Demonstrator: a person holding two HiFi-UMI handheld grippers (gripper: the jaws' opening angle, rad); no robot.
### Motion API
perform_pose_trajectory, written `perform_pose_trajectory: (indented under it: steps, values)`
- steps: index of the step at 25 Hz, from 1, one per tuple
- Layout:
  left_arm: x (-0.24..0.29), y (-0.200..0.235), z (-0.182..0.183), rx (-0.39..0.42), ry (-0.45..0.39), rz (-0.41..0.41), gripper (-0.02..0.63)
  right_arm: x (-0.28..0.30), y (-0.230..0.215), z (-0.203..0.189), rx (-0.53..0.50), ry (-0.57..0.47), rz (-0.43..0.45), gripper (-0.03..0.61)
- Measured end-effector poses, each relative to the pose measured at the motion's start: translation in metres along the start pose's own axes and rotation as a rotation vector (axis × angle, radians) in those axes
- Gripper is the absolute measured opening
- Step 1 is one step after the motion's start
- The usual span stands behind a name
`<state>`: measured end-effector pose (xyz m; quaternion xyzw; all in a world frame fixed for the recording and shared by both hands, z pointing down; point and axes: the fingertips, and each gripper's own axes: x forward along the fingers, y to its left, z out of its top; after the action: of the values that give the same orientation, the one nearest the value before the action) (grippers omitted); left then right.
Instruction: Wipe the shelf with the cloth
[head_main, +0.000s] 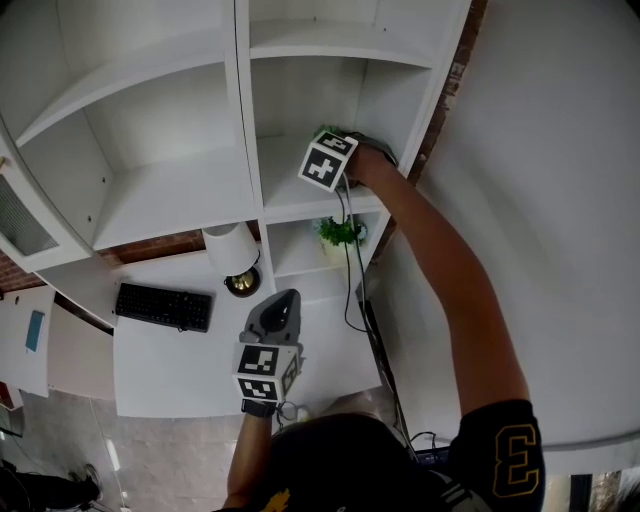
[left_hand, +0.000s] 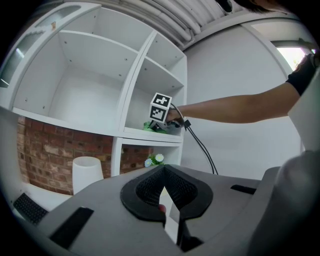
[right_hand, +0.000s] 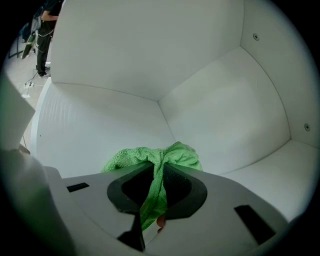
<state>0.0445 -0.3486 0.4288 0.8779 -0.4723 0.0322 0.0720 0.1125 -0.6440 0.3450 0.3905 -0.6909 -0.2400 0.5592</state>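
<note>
A green cloth (right_hand: 150, 159) is bunched between the jaws of my right gripper (right_hand: 159, 167), which is shut on it. It presses into the inner corner of a white shelf cubby (right_hand: 125, 60). In the head view the right gripper (head_main: 335, 150) reaches into the middle right cubby of the shelf (head_main: 300, 205), with only a green edge of cloth (head_main: 325, 131) showing. From the left gripper view the cloth (left_hand: 150, 127) lies on that shelf board under the right gripper (left_hand: 167, 124). My left gripper (left_hand: 163, 171) is shut on nothing and hangs low over the desk (head_main: 180, 370).
A white lamp (head_main: 230, 248) and a black keyboard (head_main: 163, 305) stand on the desk. A small plant (head_main: 340, 232) sits in the cubby below. A black cable (head_main: 352, 290) hangs from the right gripper. The other cubbies show nothing inside.
</note>
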Motion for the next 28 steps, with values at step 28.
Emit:
perform_pose_trajectory:
  steps: [28]
  values:
    - [-0.012,0.001,0.019,0.053,-0.029,0.005,0.017,-0.031,0.002,0.032,0.034,-0.087,-0.067,0.063]
